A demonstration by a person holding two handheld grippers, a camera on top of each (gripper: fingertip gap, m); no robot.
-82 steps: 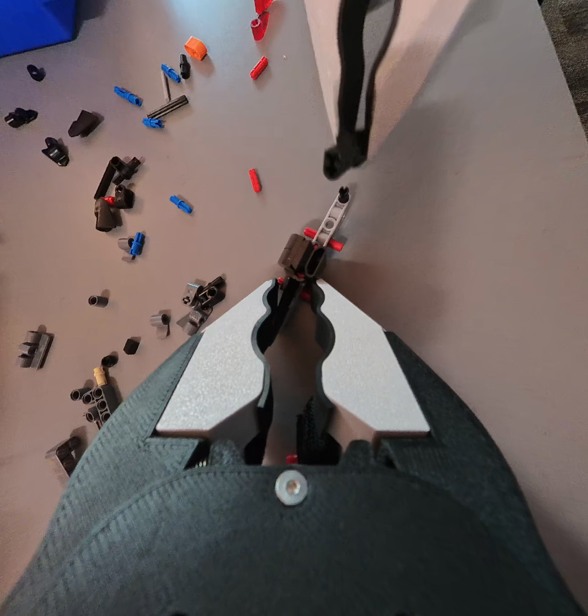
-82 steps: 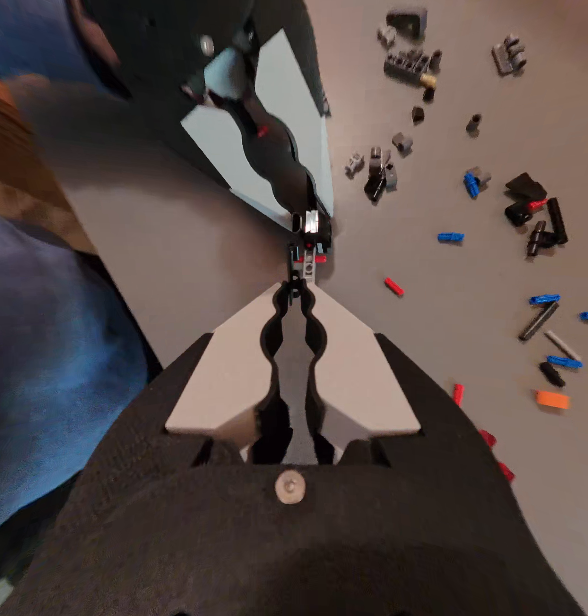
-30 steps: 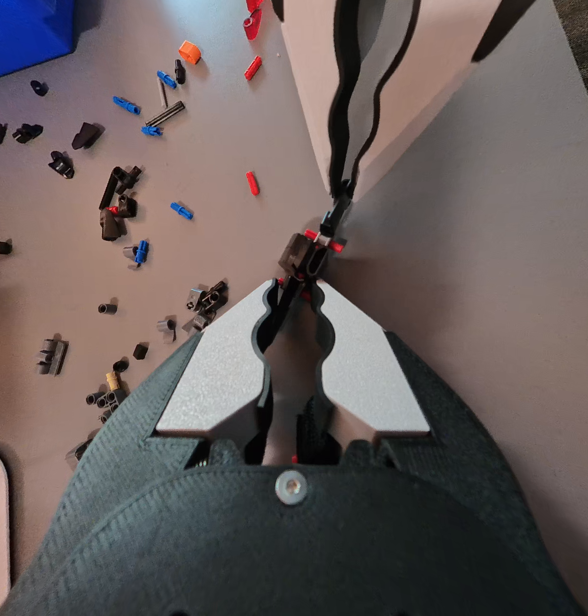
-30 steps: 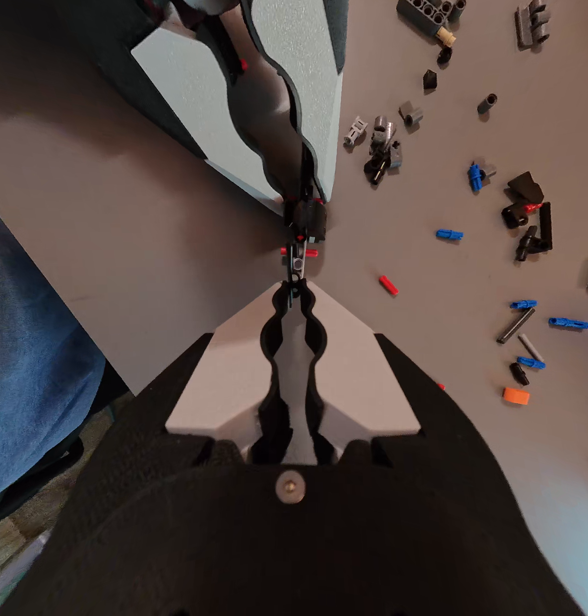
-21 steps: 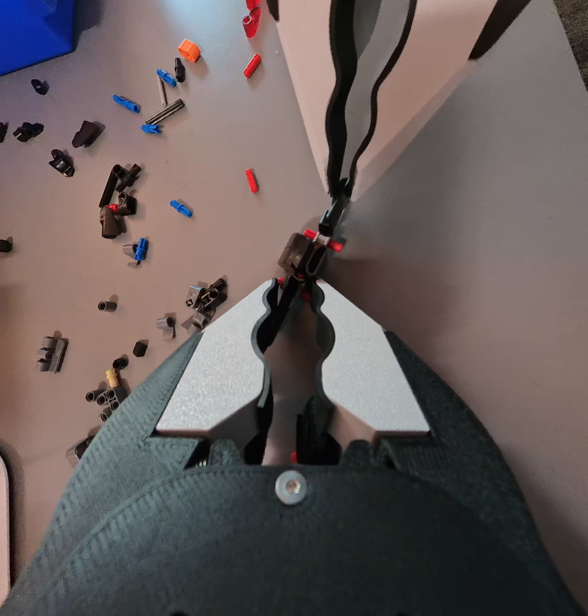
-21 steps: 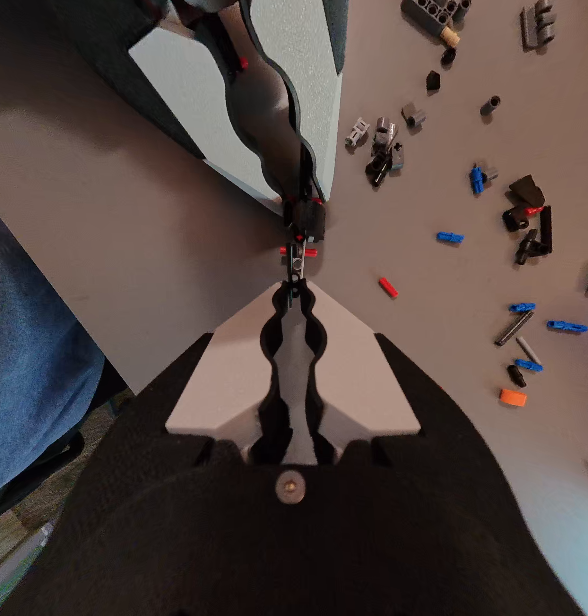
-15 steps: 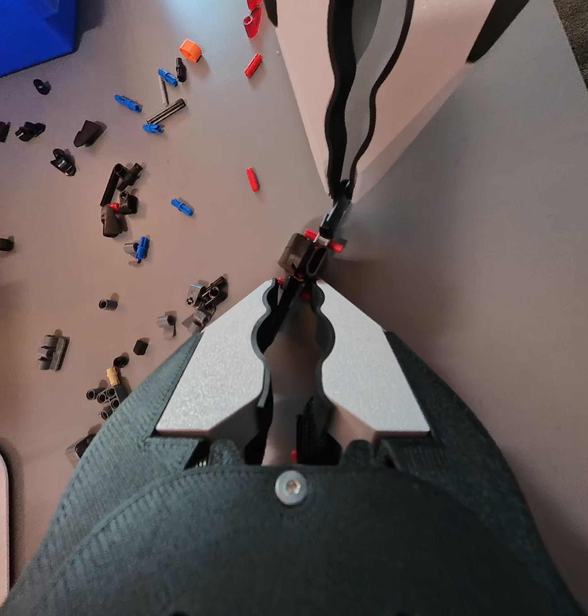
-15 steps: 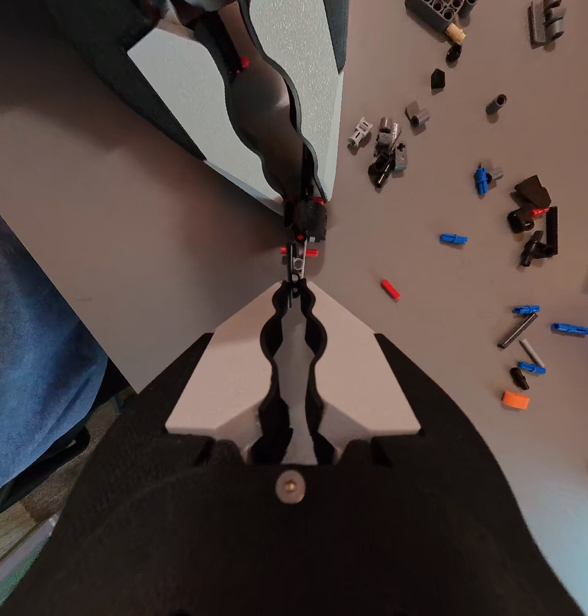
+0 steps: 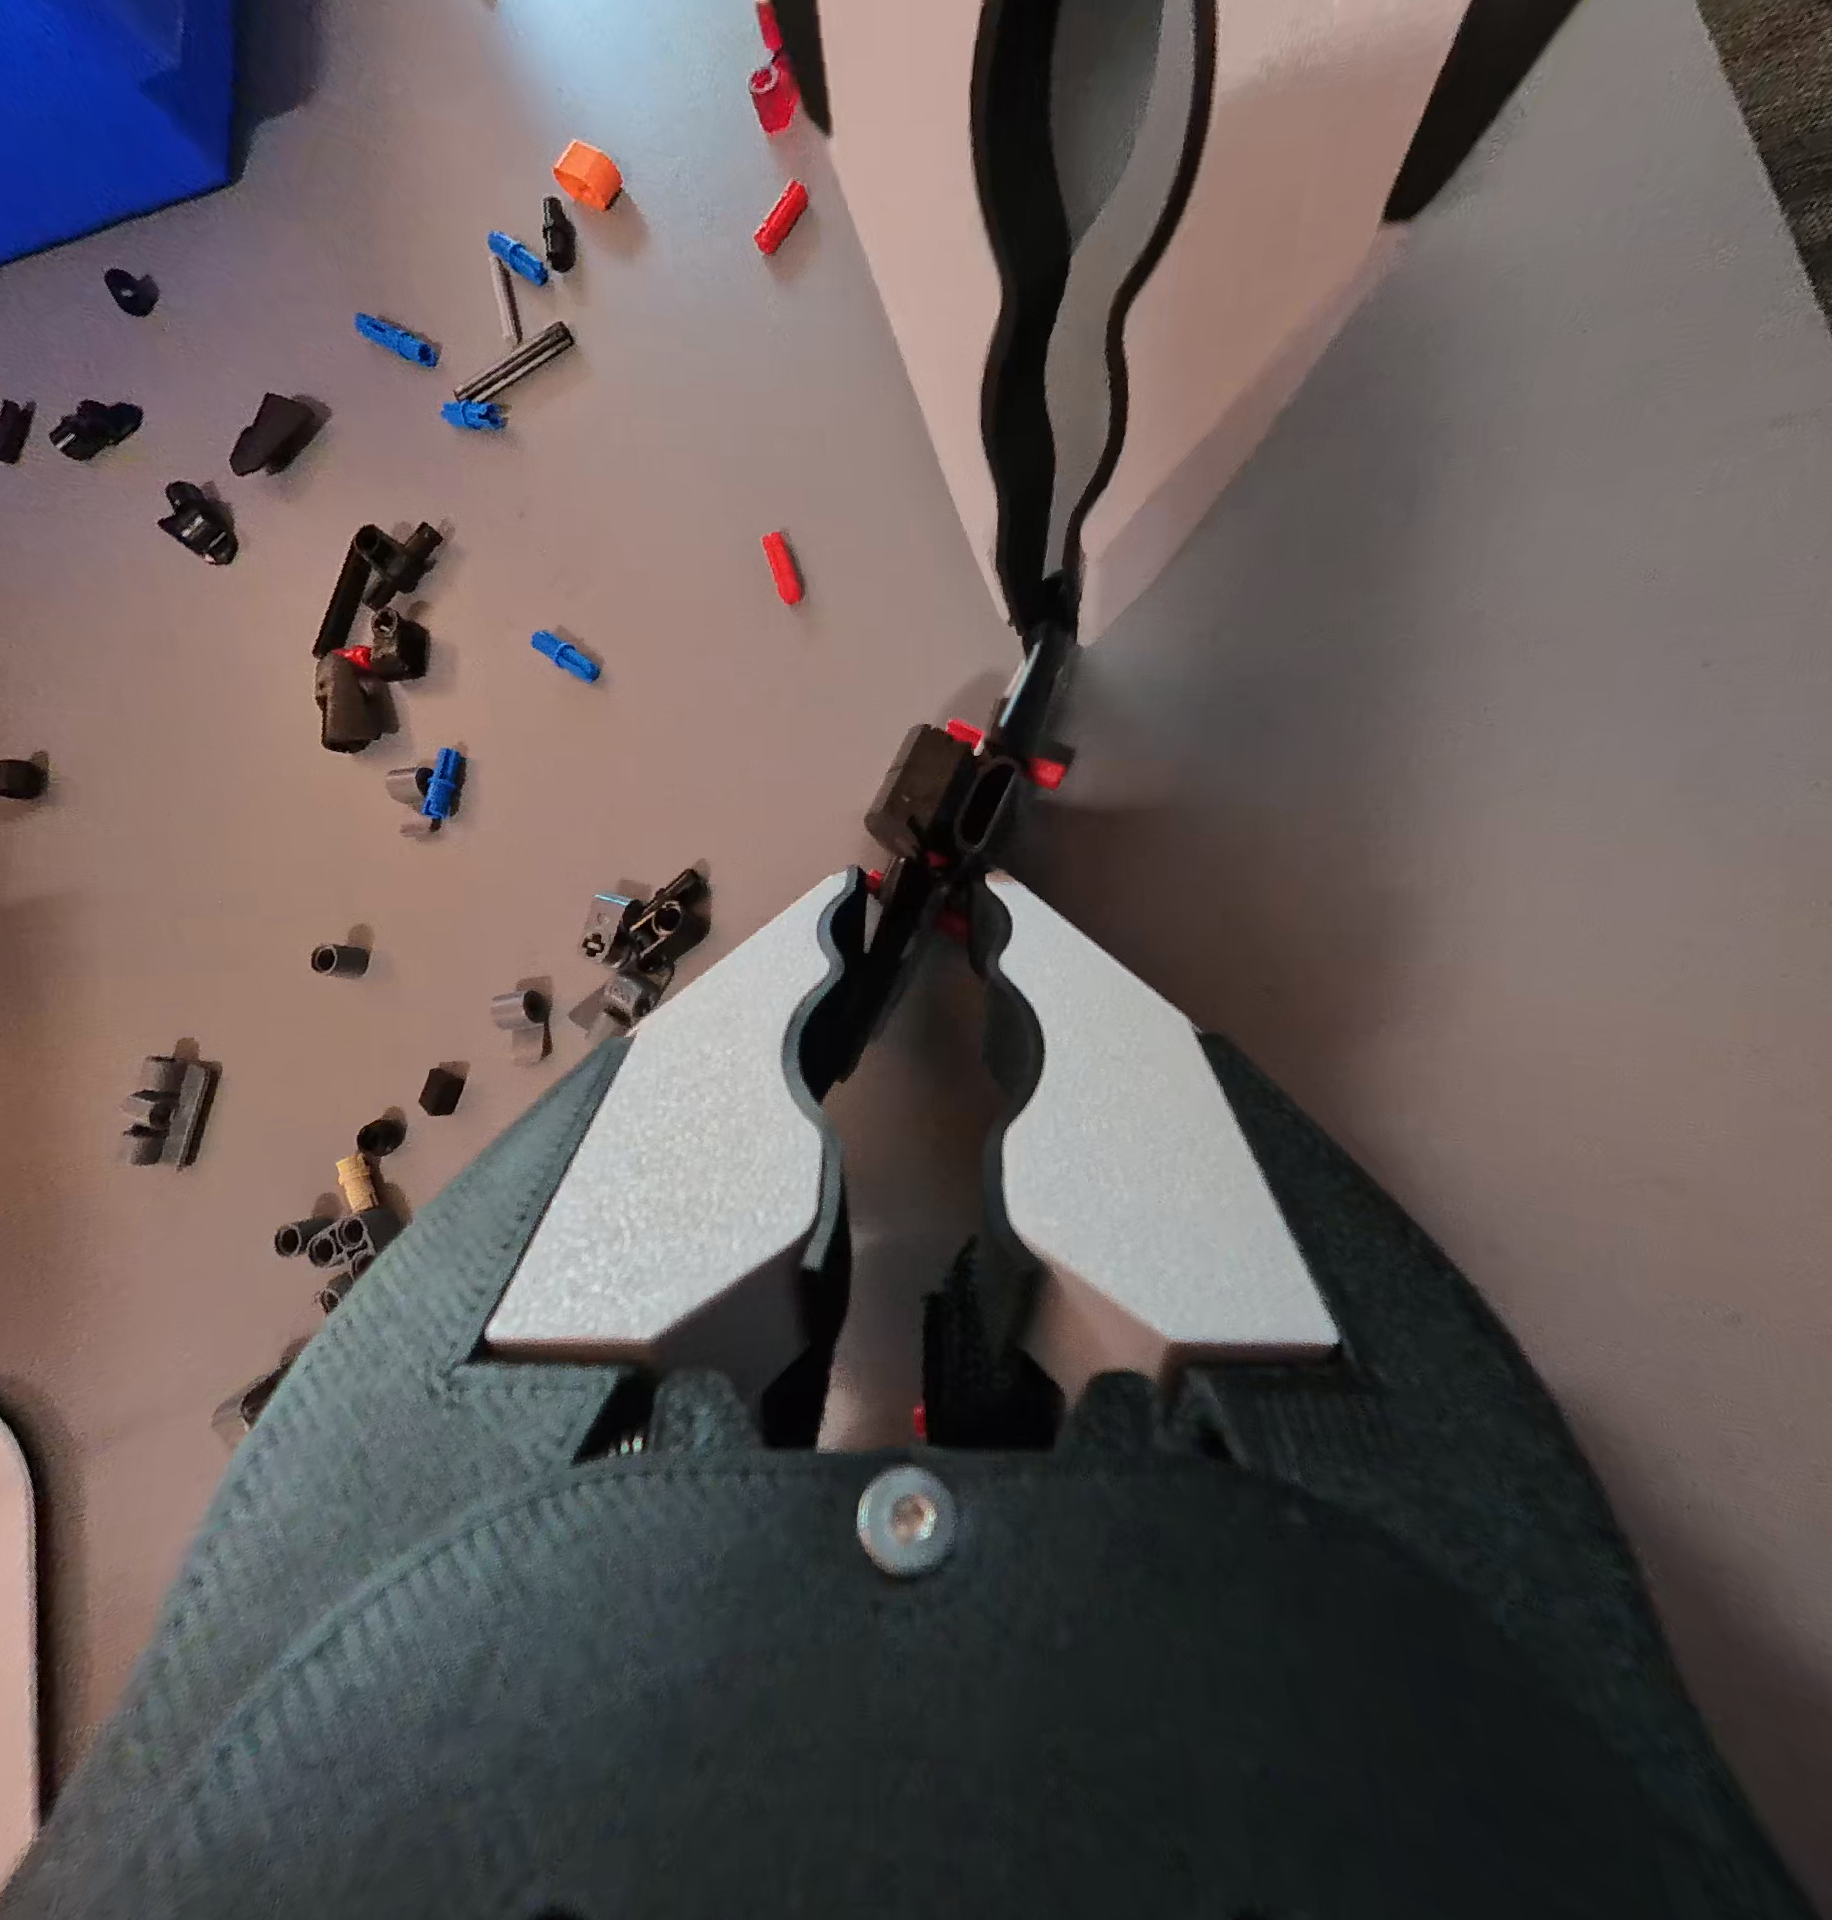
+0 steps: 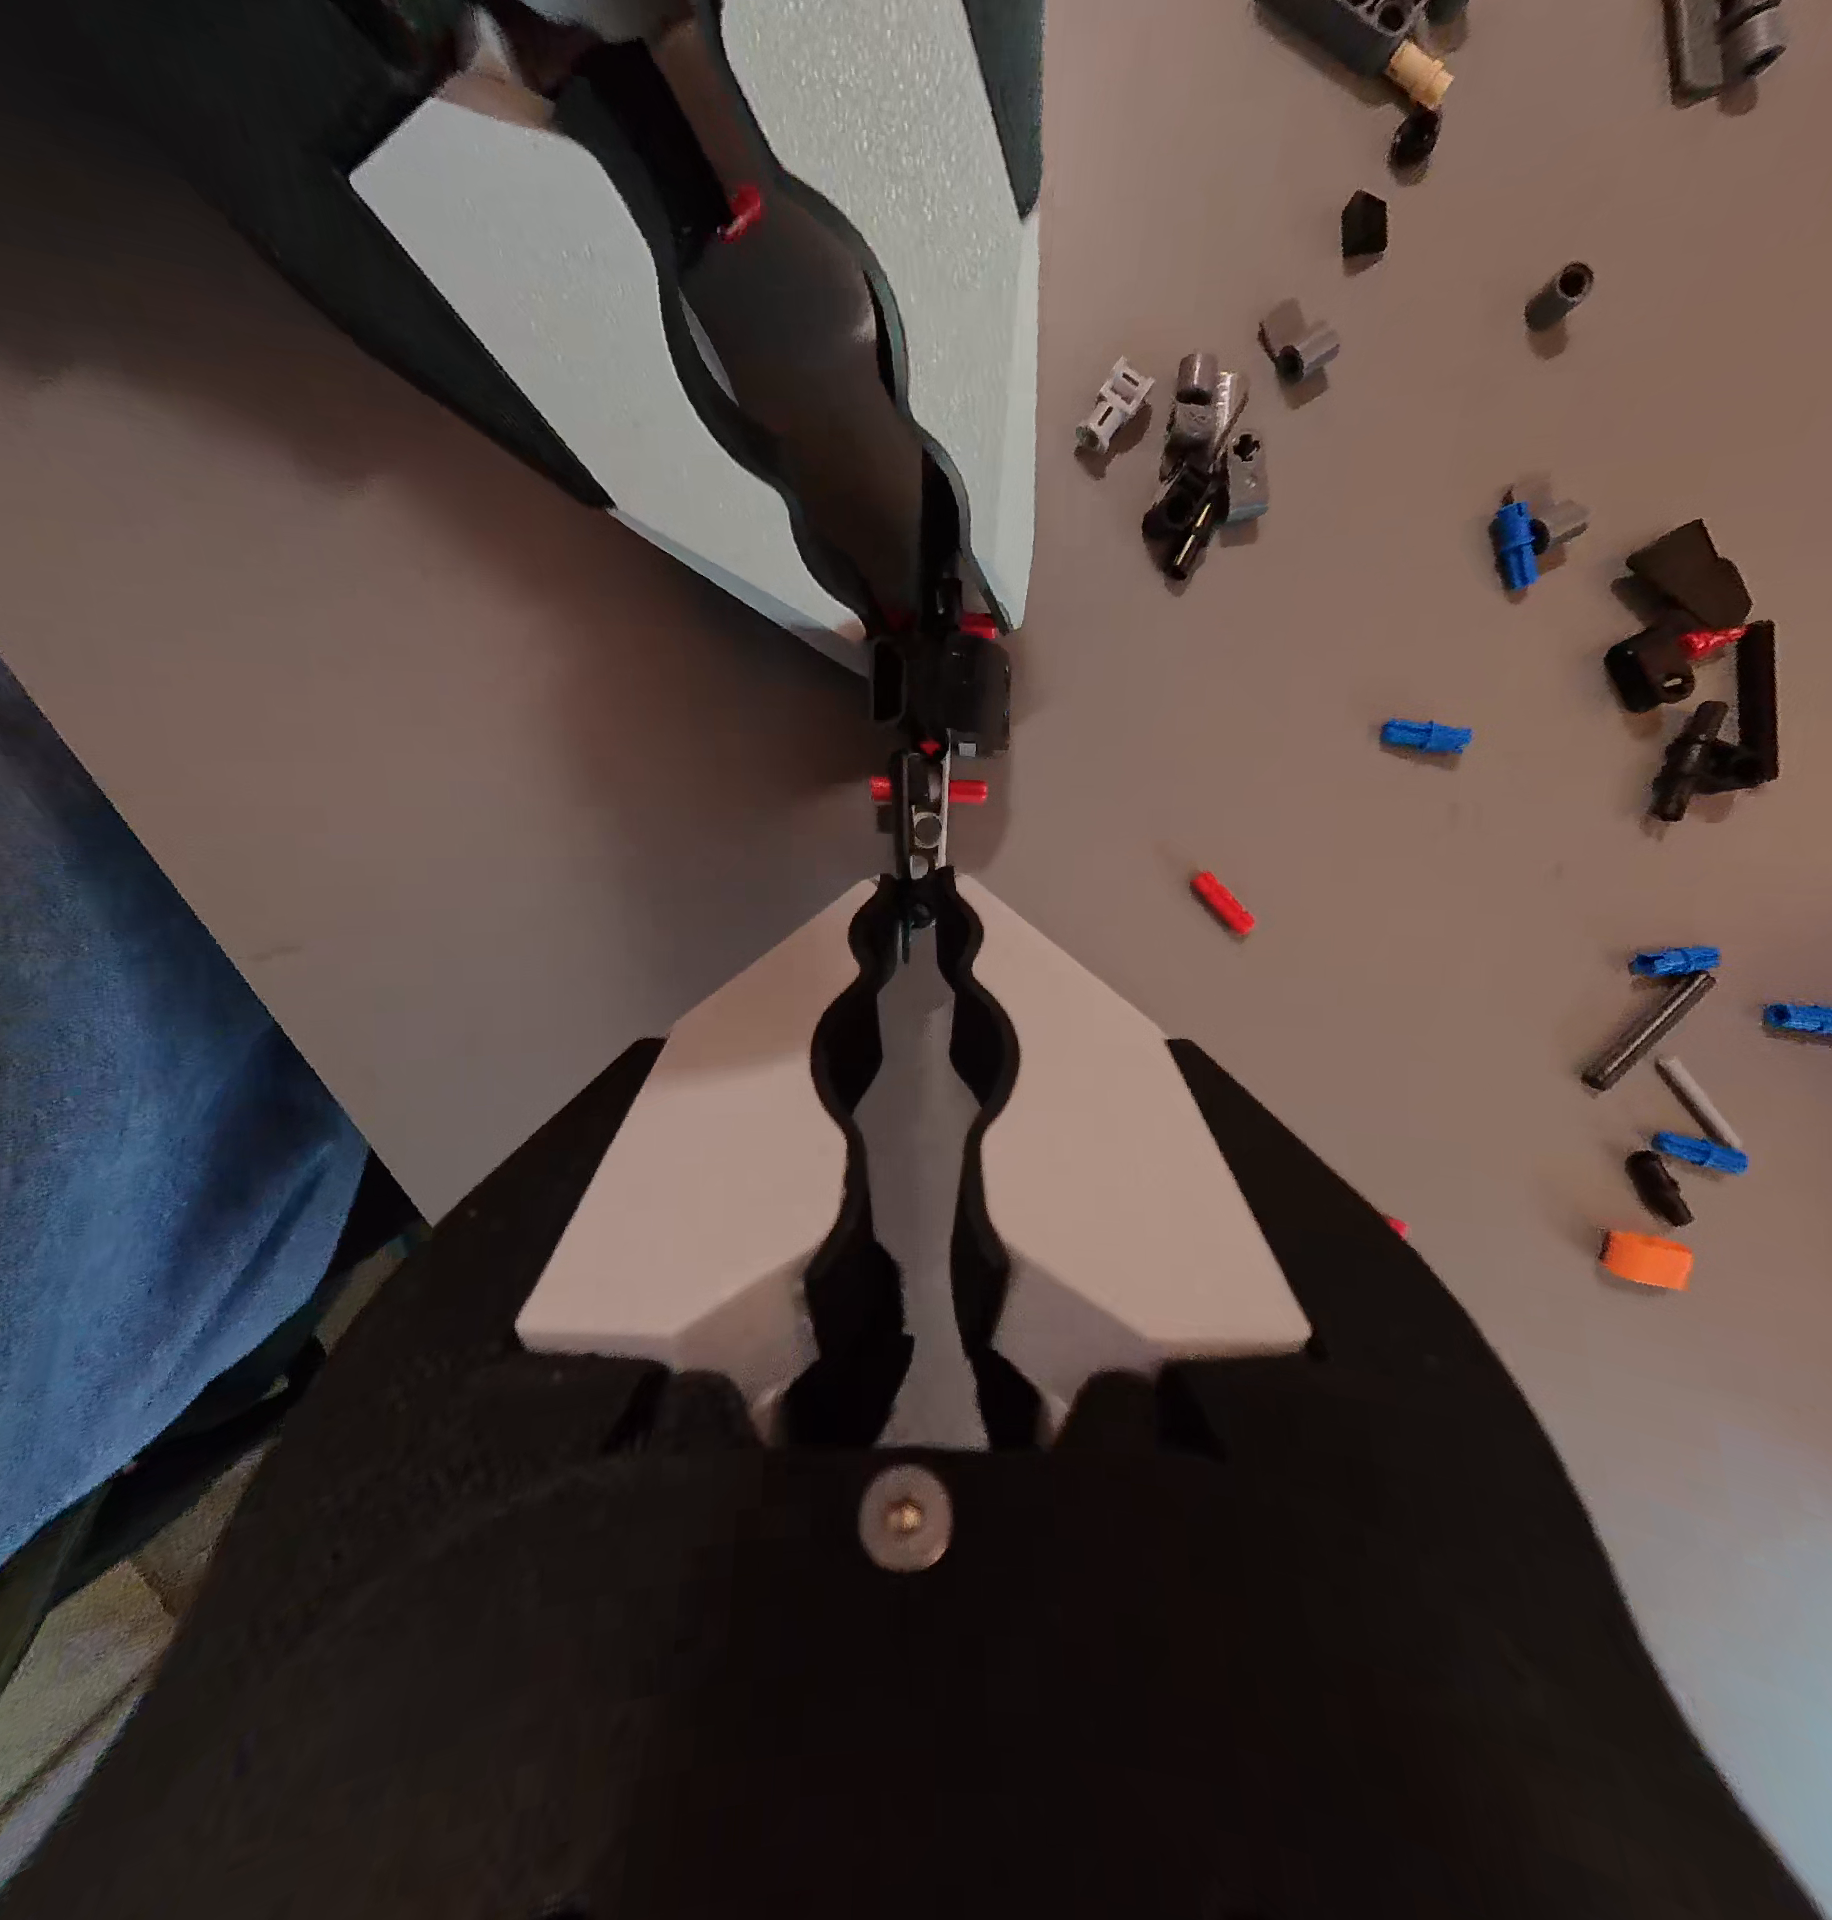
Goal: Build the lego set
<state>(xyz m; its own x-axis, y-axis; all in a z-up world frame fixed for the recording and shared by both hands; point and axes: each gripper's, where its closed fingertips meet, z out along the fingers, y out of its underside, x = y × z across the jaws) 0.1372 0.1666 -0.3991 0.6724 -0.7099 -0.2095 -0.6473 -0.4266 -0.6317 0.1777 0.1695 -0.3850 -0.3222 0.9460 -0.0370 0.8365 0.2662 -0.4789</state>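
Black, hard plastic with red pins poking out: the small assembly (image 9: 938, 795) hangs above the matte grey surface (image 9: 1514, 831), pinched at its near end by the left claw (image 9: 917, 899); moving right, the right claw (image 10: 917, 899) is pressed together on the thin grey beam (image 10: 924, 821) at the other end; this looks like a joining step, both sides gripped; next calls for a straight, steady push; loose blue pins (image 10: 1424, 736) lie scattered rightward.

Blue box (image 9: 70, 114) cut off at corner; red translucent piece (image 9: 772, 78) half-hidden.
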